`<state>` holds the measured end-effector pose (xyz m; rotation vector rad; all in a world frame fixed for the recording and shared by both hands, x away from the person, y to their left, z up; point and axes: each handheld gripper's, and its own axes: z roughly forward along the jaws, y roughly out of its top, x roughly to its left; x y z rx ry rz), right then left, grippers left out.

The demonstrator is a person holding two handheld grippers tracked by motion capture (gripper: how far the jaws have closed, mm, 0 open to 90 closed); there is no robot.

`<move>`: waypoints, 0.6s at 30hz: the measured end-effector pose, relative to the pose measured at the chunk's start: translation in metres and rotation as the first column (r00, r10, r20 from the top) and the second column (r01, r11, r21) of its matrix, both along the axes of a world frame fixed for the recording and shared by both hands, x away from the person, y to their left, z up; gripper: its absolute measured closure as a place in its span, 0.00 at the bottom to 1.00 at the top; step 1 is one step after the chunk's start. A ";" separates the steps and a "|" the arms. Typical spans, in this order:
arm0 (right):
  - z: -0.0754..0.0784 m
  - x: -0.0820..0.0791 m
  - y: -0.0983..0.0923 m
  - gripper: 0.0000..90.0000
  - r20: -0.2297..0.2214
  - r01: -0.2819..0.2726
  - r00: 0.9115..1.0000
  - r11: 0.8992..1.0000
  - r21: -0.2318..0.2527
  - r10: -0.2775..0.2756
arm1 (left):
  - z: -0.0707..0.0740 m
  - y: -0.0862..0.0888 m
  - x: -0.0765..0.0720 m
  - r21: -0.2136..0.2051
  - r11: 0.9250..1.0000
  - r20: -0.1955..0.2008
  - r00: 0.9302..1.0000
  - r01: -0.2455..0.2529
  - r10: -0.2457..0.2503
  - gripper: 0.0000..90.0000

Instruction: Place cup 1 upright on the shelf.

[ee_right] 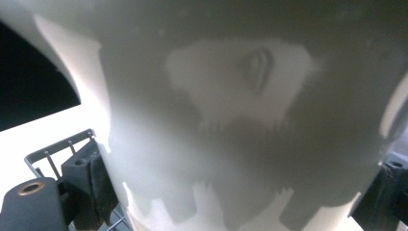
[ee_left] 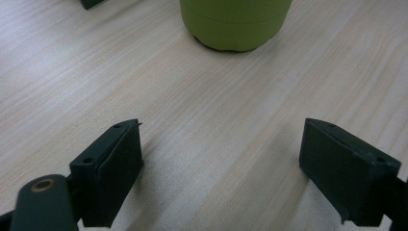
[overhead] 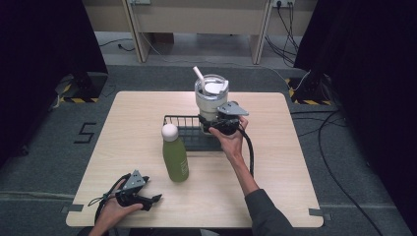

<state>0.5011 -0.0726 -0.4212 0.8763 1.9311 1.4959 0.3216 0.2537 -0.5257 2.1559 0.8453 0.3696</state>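
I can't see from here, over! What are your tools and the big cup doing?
Right tool shut on white tumbler, over the wire rack. Left tool open, idle near table edge. Green bottle beside rack, not blocking.

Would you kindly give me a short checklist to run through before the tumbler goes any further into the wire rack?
1. Right gripper gripping the white tumbler: ok; in the right gripper view its pads sit against both sides of the cup.
2. Tumbler upright, lid and straw on: ok.
3. Tumbler lined up over the wire rack: ok; it is at the rack's right end.
4. Tumbler base seated on the rack floor: cannot tell; the gripper hides it.
5. Green bottle clear of the tumbler: ok; it stands upright in front of the rack, apart.
6. Left gripper out of the way: ok; open, near the table's front edge.
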 end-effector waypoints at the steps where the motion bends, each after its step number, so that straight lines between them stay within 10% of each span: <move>1: -0.001 0.000 0.000 0.12 -0.001 0.001 1.000 1.000 0.000 -0.001 | 0.000 0.000 0.000 -0.001 1.000 0.000 1.000 -0.001 0.001 0.16; 18: -0.025 0.003 -0.001 0.12 -0.034 0.009 0.999 1.000 0.003 -0.009 | 0.000 0.000 0.000 -0.002 1.000 0.000 1.000 -0.002 0.002 0.16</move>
